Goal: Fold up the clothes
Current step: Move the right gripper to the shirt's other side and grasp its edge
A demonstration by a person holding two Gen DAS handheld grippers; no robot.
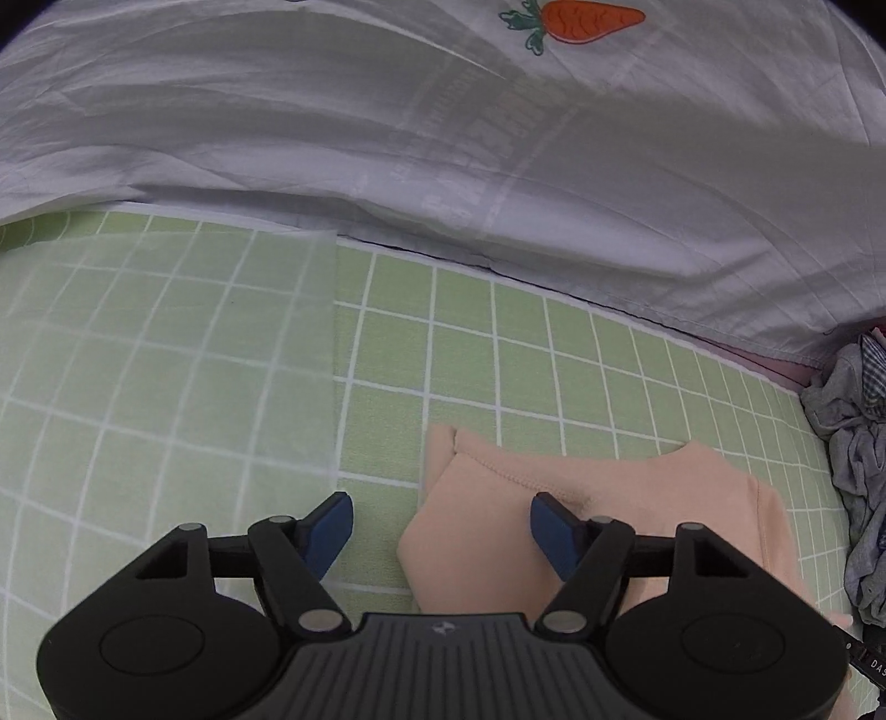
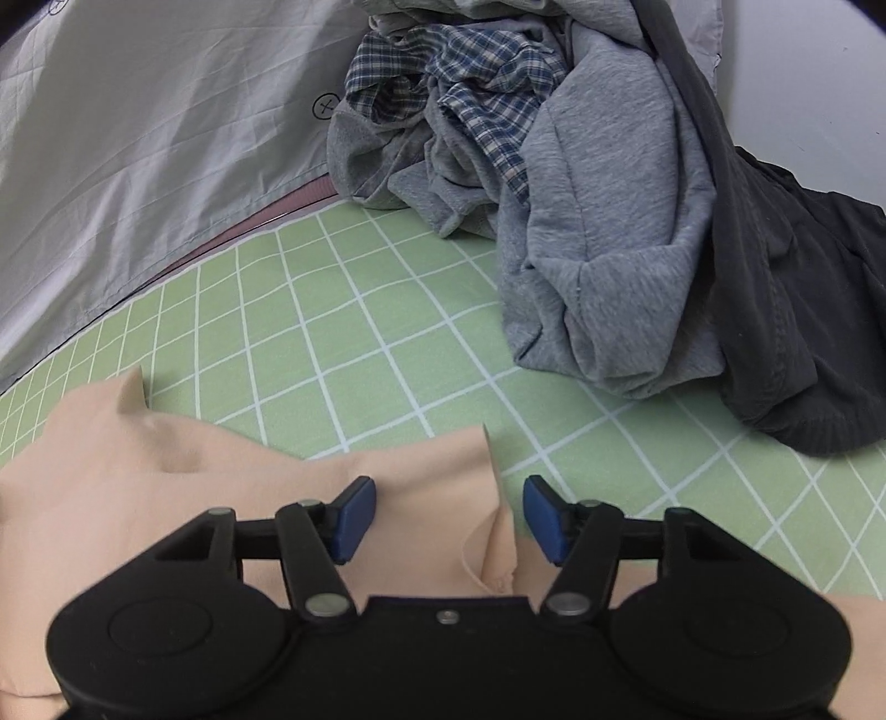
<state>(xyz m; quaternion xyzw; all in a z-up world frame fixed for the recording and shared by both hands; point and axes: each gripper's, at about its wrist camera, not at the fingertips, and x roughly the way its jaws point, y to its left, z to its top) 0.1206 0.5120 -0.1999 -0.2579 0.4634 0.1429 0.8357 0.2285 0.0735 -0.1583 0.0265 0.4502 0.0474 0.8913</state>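
A peach garment [image 1: 637, 487] lies flat on the green checked sheet [image 1: 498, 343]. Its folded left corner sits between the blue pads of my left gripper [image 1: 441, 515], which is open, and neither pad presses on the cloth. In the right wrist view the same peach garment [image 2: 166, 498] spreads to the lower left. Its raised right edge stands between the pads of my right gripper [image 2: 449, 498], also open and holding nothing.
A pile of unfolded clothes lies at the far right: a grey sweatshirt [image 2: 609, 249], a plaid shirt [image 2: 470, 83] and a dark garment [image 2: 803, 304]. A white quilt [image 1: 443, 138] with a carrot print [image 1: 587, 22] borders the far side. A pale translucent sheet [image 1: 166, 343] covers the left.
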